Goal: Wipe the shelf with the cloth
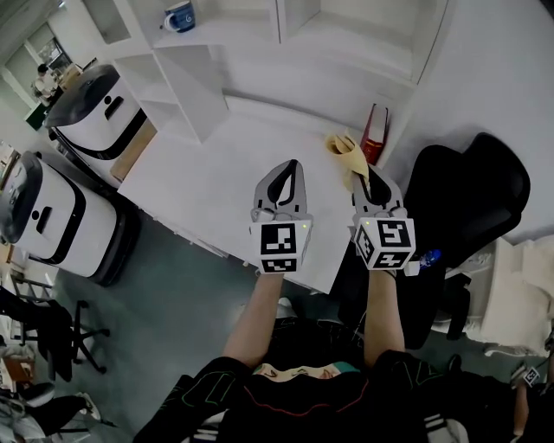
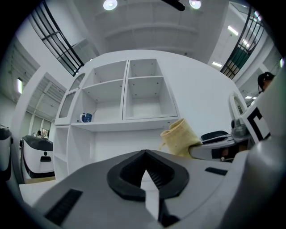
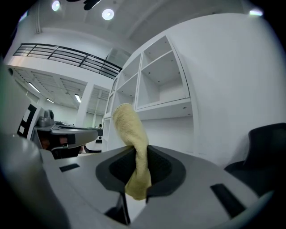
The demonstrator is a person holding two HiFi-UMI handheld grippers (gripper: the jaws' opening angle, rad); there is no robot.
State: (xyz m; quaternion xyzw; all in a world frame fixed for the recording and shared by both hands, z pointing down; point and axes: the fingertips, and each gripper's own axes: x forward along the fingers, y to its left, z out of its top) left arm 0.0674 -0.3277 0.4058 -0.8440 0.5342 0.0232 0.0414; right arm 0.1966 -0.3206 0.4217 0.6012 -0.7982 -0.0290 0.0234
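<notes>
- The white shelf fills the 12 o'clock part of the head view, and its open compartments face the table. Both gripper views show it ahead.
- The white table lies below the shelf, around the centre of the head view.
- A black chair stands at 3 o'clock, just beside the table's right edge.
- Two rounded white machines stand on the floor at 9 o'clock.
- The left gripper hangs over the table near the centre. Its jaws are drawn together at the tips, with only a thin slit behind them, and they hold nothing.
- The right gripper sits just beside the left gripper, at its 3 o'clock. Its jaws are pinched onto the cloth.
- The yellow cloth sticks out of the right gripper's tips toward 12 o'clock. In the right gripper view it stands up between the jaws, off the shelf.
- A red object leans upright at the cloth's 1 o'clock.
- A blue mug sits in a shelf compartment at 11 o'clock.
</notes>
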